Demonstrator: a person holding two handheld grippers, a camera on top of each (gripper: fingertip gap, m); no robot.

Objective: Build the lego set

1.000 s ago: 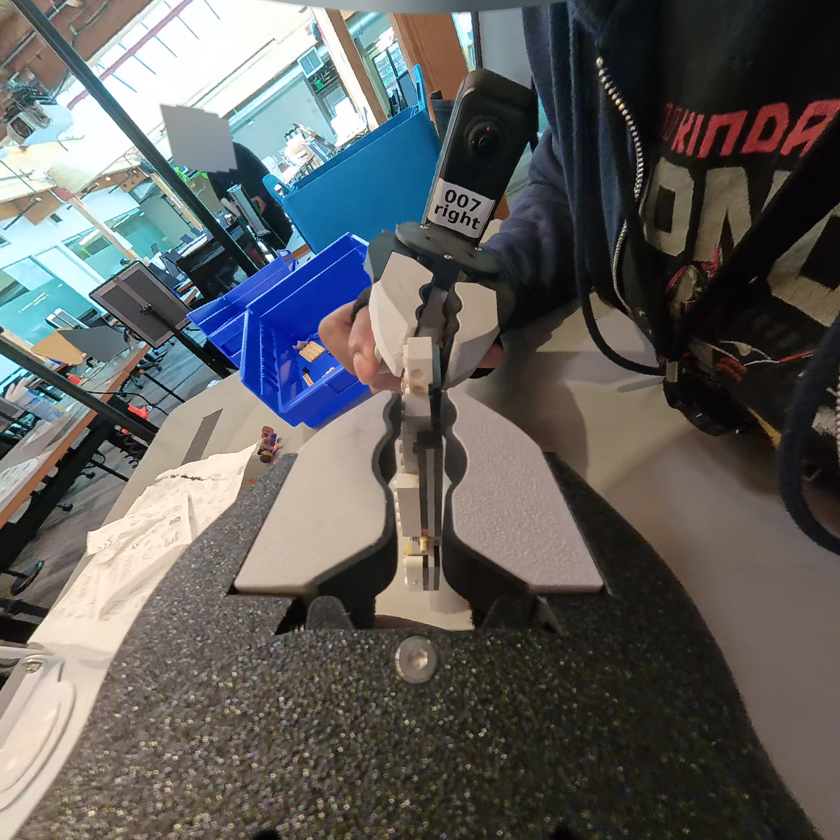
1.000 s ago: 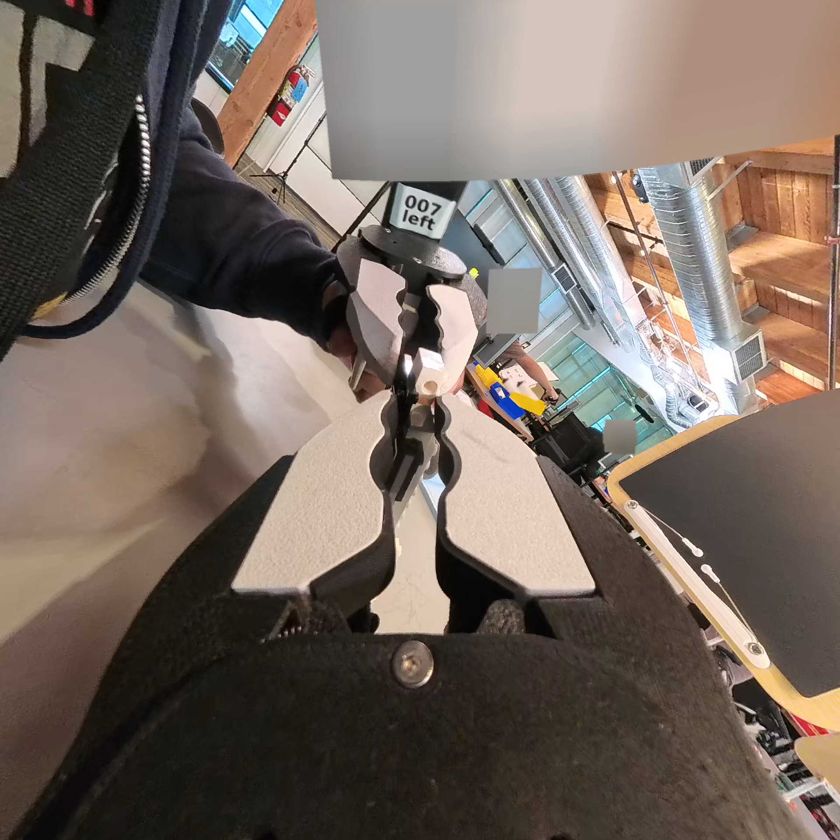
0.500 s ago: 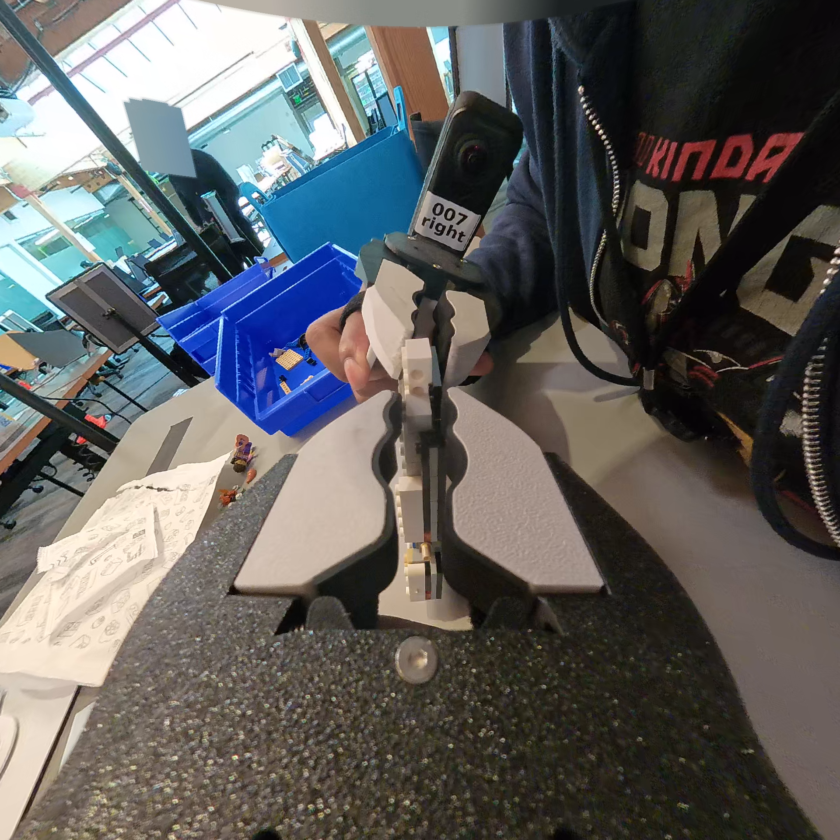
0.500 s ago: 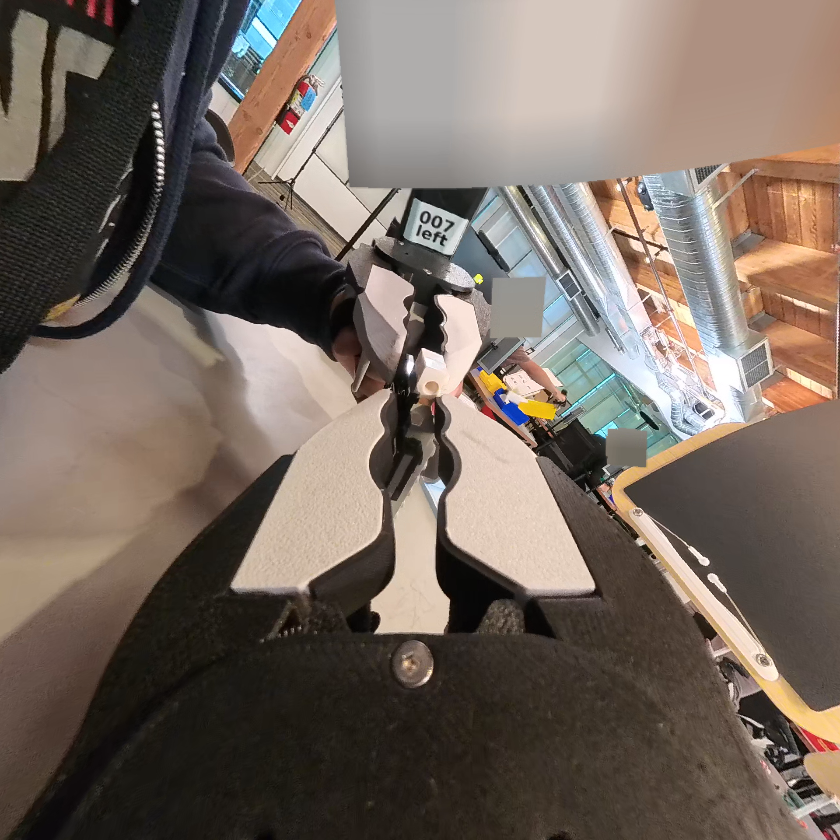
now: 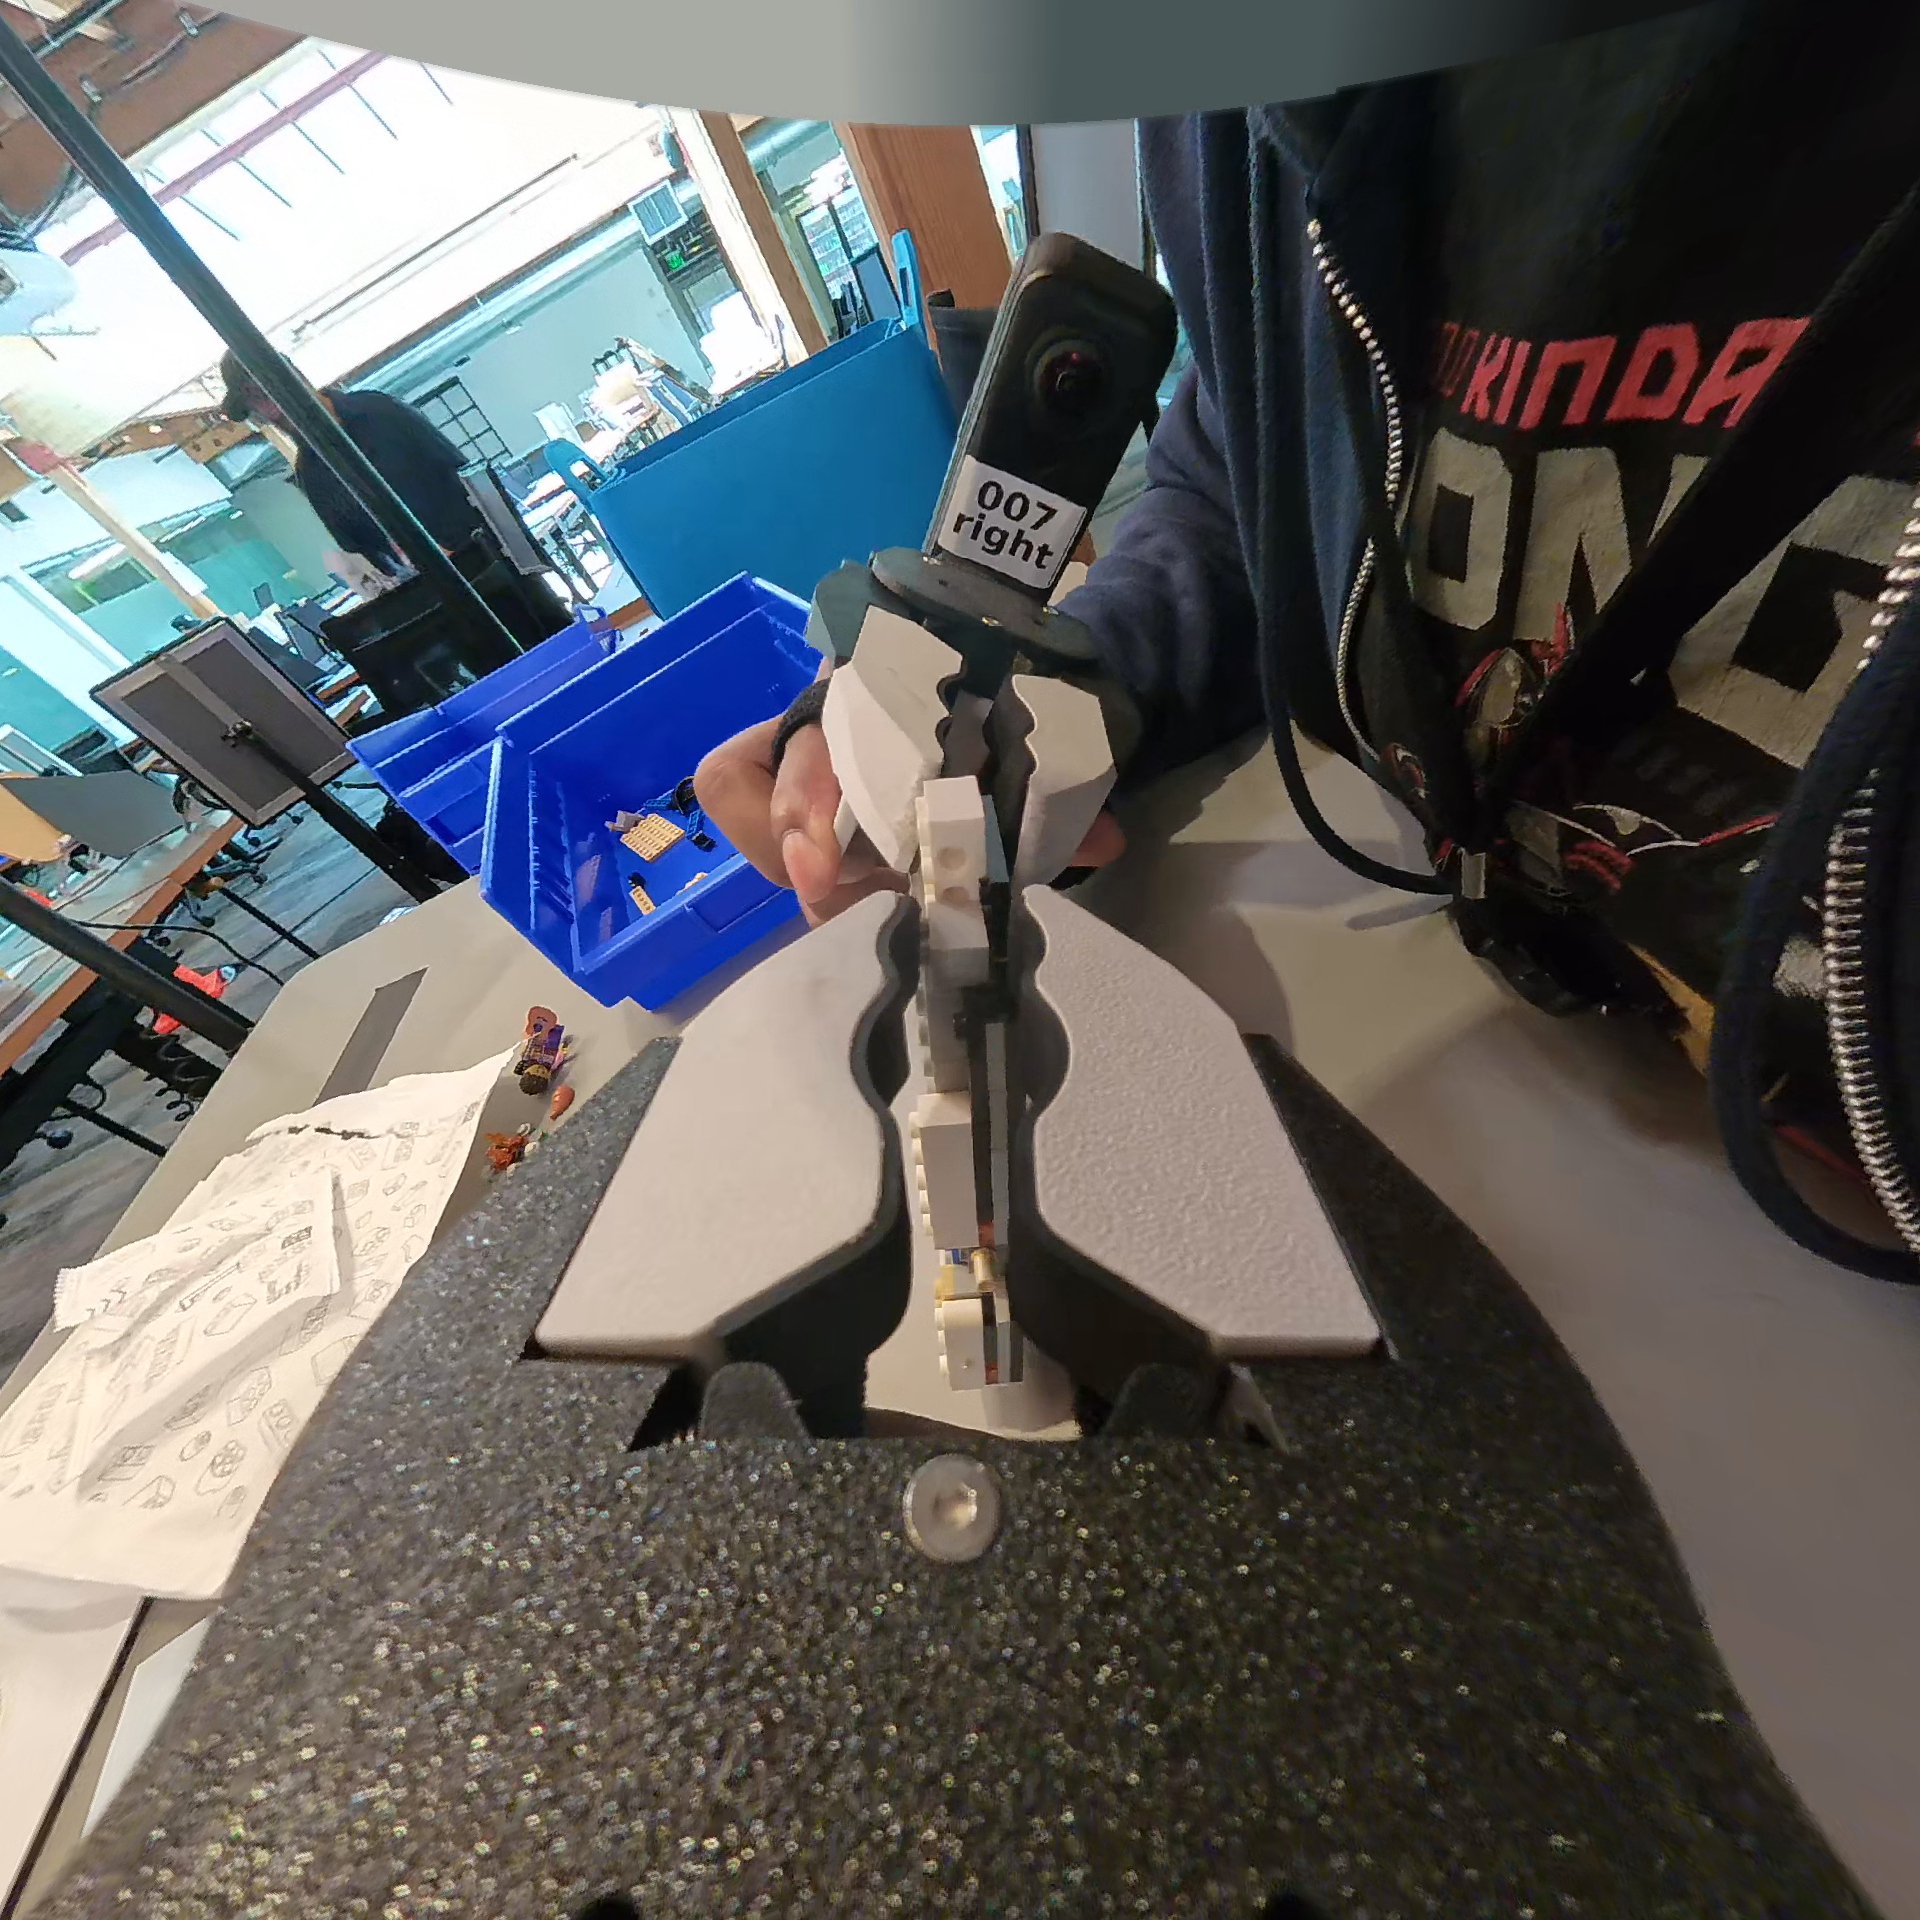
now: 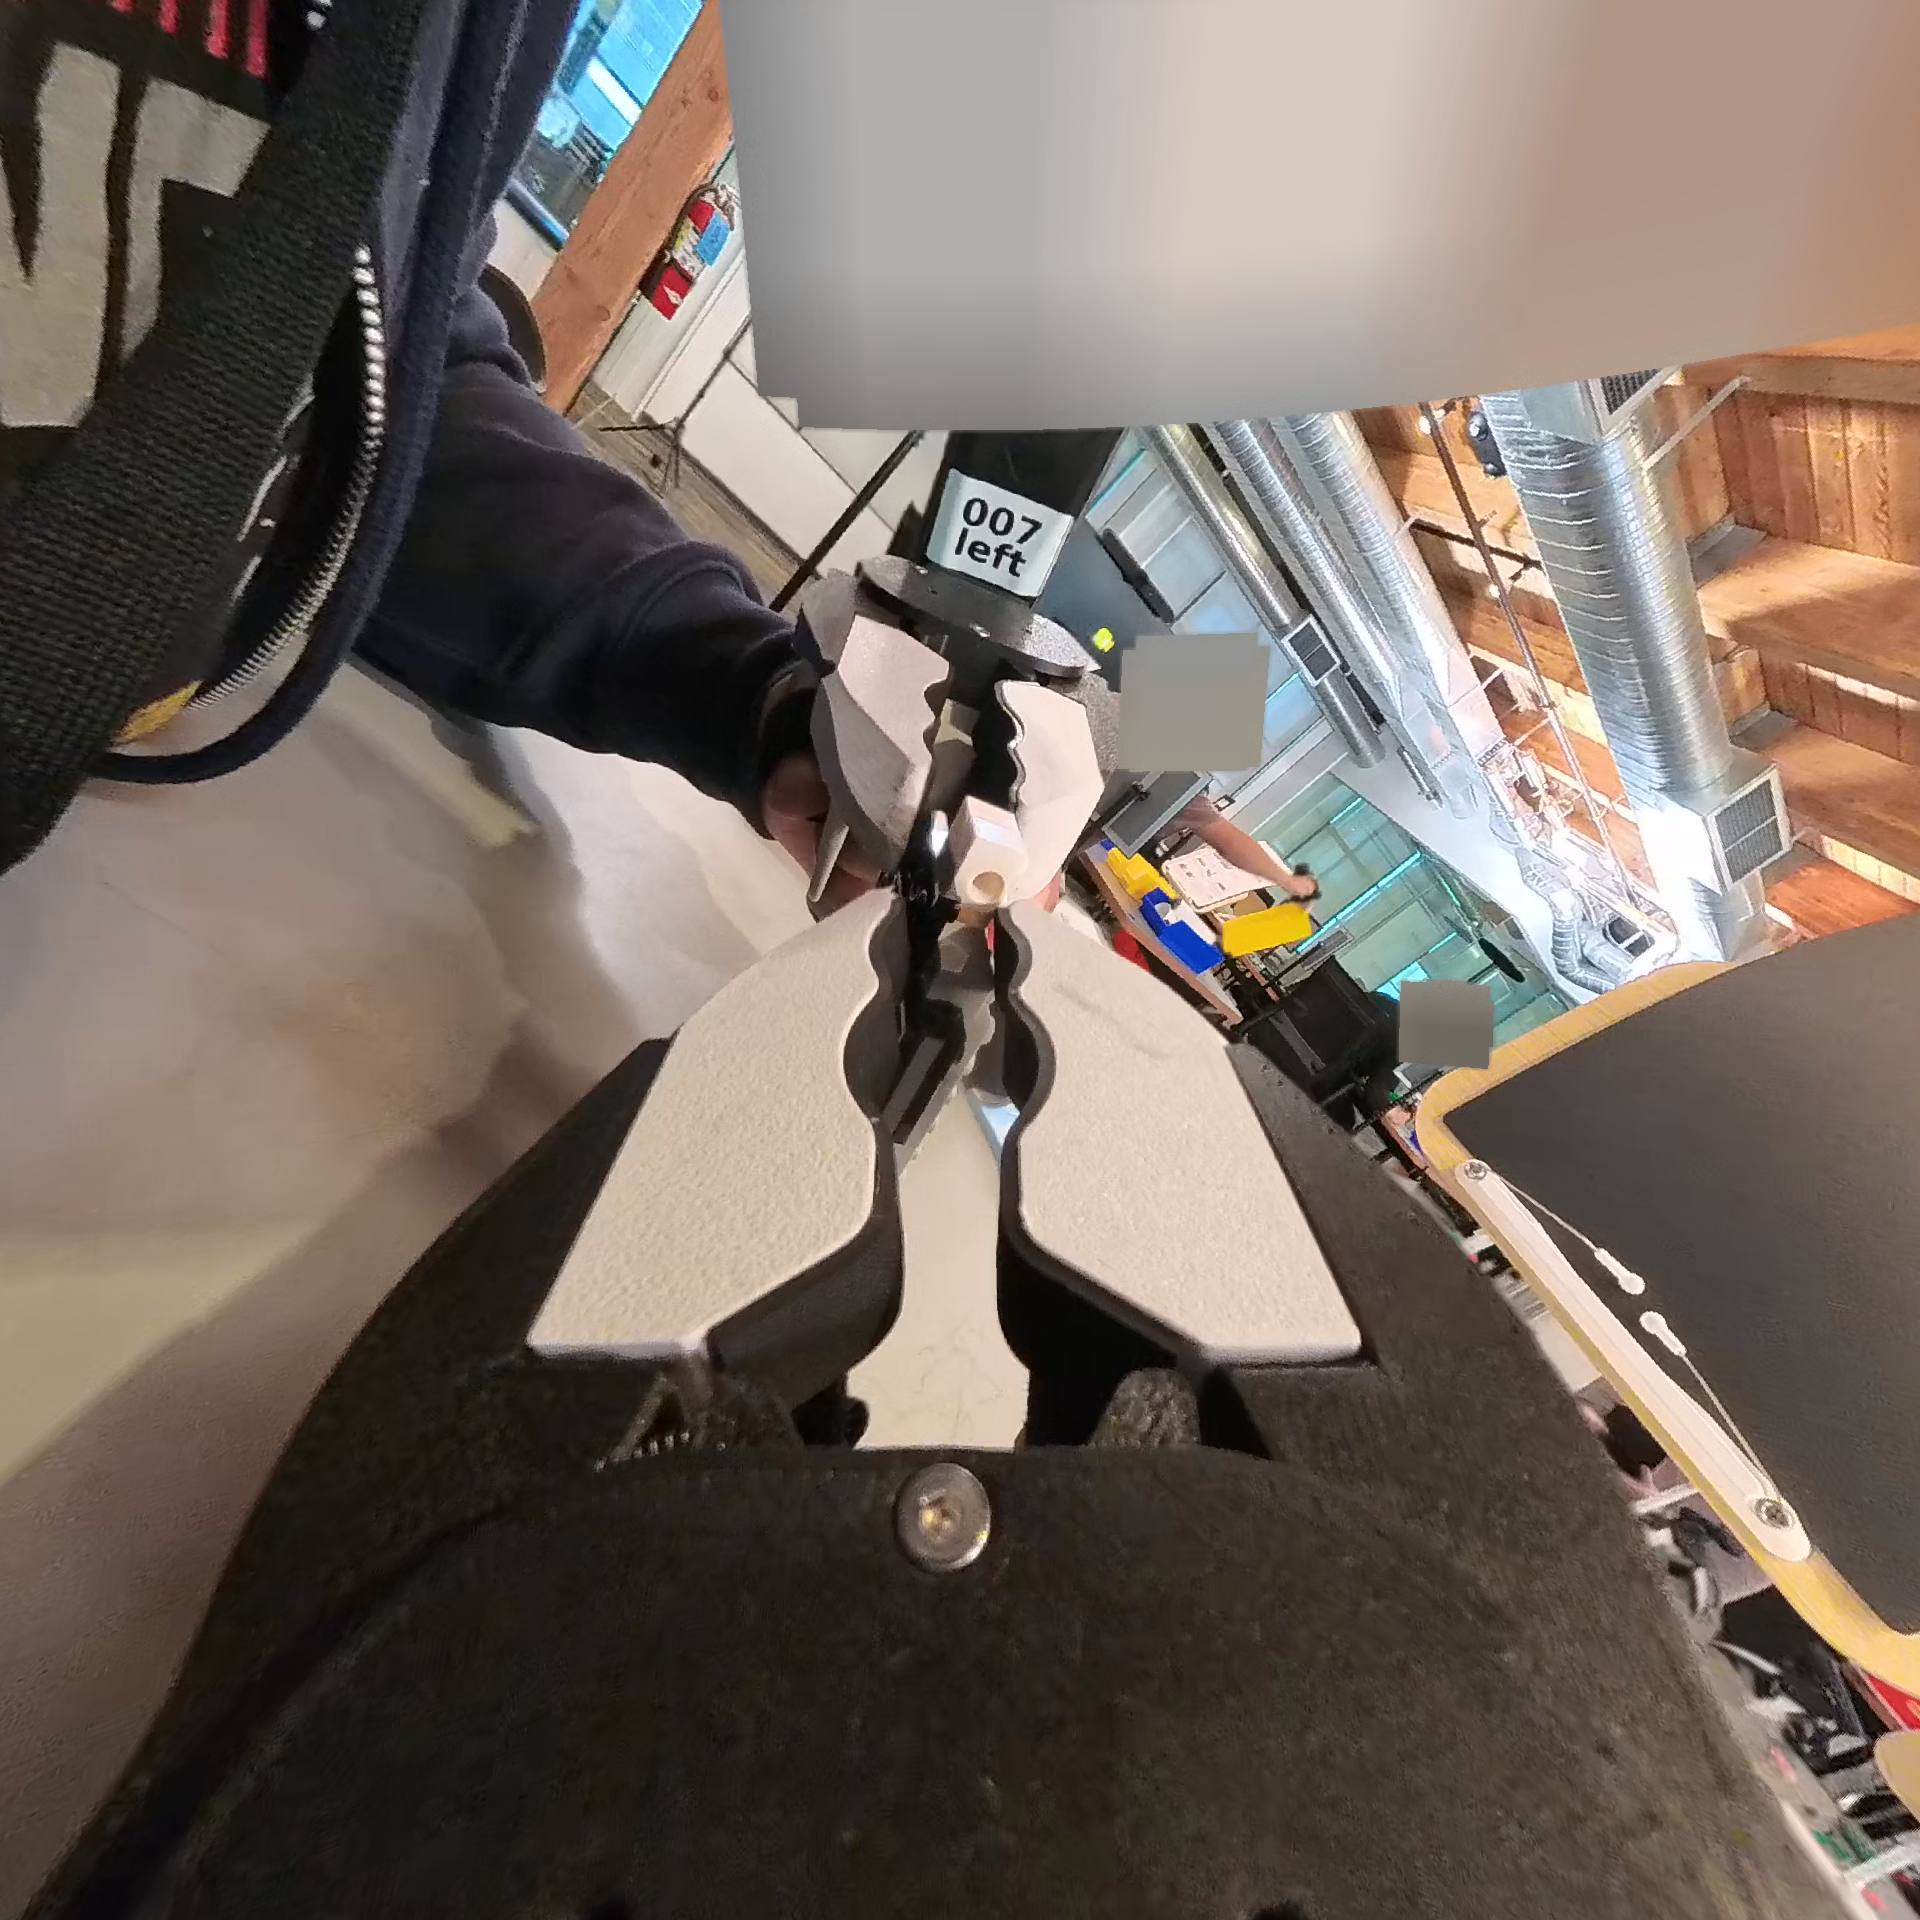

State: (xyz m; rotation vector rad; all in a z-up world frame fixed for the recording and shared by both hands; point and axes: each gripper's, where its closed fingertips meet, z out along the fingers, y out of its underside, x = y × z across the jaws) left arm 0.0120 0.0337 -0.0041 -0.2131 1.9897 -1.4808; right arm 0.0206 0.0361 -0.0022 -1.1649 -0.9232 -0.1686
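Okay so both grippers are nose to nose above the grey table [image 5: 1351, 966], sharing one toy brick build [image 5: 951, 1143], a thin strip of white, grey and black bricks standing on edge. The left gripper [image 5: 961, 914] has its jaws narrow, and the strip runs down the slot between its fingers [image 5: 769, 1122], which look pressed on it from both sides. The right gripper [image 5: 966, 821] comes in from the far side, jaws just as narrow, pinching the far end by the white brick with round holes [image 5: 954, 842]. From the right wrist view its own tips [image 6: 940, 925] sit on a dark grey part of the build, almost touching the left gripper's tips.

Around it: a blue bin [image 5: 644, 935] with a few loose pieces behind, a crumpled printed sheet [image 5: 208, 1299] off to one side, and a little toy figure [image 5: 540, 1049] just beside the sheet
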